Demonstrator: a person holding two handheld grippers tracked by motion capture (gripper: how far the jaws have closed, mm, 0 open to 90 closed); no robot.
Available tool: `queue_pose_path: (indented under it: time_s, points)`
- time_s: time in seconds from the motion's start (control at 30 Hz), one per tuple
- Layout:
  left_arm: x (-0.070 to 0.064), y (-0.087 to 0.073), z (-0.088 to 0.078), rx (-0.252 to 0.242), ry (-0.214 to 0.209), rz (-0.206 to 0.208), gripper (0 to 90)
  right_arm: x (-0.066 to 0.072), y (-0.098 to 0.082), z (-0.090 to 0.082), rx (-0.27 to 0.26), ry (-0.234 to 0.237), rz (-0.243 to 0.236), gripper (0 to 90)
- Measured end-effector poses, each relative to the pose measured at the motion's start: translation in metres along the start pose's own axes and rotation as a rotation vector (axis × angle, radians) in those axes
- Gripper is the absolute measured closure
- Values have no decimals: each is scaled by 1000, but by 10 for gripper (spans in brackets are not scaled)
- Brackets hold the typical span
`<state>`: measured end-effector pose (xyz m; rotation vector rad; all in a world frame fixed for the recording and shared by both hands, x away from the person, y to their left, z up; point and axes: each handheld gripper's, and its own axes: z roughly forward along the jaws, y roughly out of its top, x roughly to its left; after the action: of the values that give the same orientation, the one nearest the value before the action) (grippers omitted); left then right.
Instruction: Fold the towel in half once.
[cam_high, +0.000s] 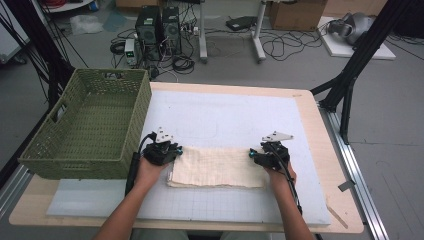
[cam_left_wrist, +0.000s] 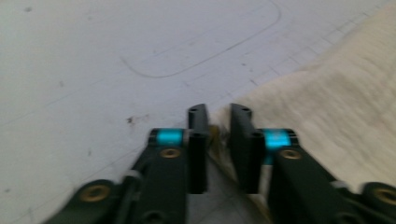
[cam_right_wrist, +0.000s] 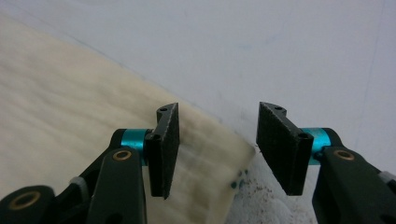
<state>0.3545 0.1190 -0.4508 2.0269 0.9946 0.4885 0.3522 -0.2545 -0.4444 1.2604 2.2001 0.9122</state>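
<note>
A cream folded cloth (cam_high: 215, 167) lies flat on the white mat (cam_high: 225, 120), with a gripper at each short end. At its left end my left gripper (cam_high: 176, 151) has its jaws drawn close together. In the left gripper view the cloth (cam_left_wrist: 327, 102) runs in from the right, and its corner sits pinched in the left gripper (cam_left_wrist: 218, 114). At the right end, my right gripper (cam_high: 254, 155) is low over the cloth's edge. In the right gripper view its jaws stand apart (cam_right_wrist: 217, 112) above the corner of the cloth (cam_right_wrist: 70, 102), not pressing on it.
A green woven basket (cam_high: 85, 125) stands on the table's left side, close to my left hand. The wooden table edge (cam_high: 345, 200) frames the mat. Beyond the table the floor holds computer towers (cam_high: 157, 27), cables and a black stand (cam_high: 350, 75) at the right.
</note>
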Motion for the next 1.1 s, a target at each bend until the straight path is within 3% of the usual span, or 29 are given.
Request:
queue_pose_path:
  time_s: [0.03, 0.07, 0.1, 0.13, 0.17, 0.2, 0.37, 0.43, 0.53, 0.57, 0.67, 0.8, 0.87, 0.93, 1.0, 1.03, 1.1]
  points:
    - [2, 0, -1, -3, -3, -35, 857, -4, -1, 1, -8, 14, 34, 491]
    - [4, -1, -1, -7, -2, -76, 862, -7, -3, 1, -6, 36, 68, 555]
    - [6, -2, -2, -16, 4, -101, 864, -10, -4, -1, -5, 60, 77, 686]
    - [7, -3, -3, -26, 11, -114, 868, -11, -5, -4, -1, 72, 68, 820]
    - [8, -3, -5, -34, 13, -121, 869, -11, -5, -5, 0, 68, 44, 856]
    - [8, -3, -6, -37, 19, -120, 870, -11, -5, -6, 1, 58, 12, 863]
    - [7, 0, -9, -89, 73, -121, 870, -5, -1, -2, -25, -27, -56, 861]
    - [7, -1, -6, -70, 76, -113, 870, -2, 0, 1, -14, -49, -84, 844]
    - [6, -1, -4, -57, 74, -111, 867, -3, -1, 0, -17, -99, -83, 690]
    - [7, -2, -4, -55, 68, -112, 863, -6, -1, -1, -21, -102, -75, 688]
    - [10, -3, -6, -52, 65, -129, 848, -13, -4, -13, -78, -81, -40, 675]
    - [13, -4, -8, -48, 64, -133, 855, -14, -8, -29, -128, 19, -38, 710]
    - [12, -4, -7, -43, 66, -129, 853, -9, -11, -30, -100, 87, -63, 711]
    - [12, -4, -6, -42, 68, -127, 797, -5, -15, -27, -65, 104, -94, 718]
    - [14, -4, -8, -50, 77, -152, 651, -5, -18, -23, -6, 62, -118, 720]
    - [15, -4, -10, -57, 74, -165, 575, -6, -19, -23, -15, 53, -104, 724]
    - [17, -4, -15, -86, 60, -160, 534, -8, -20, -26, -16, 18, -99, 724]
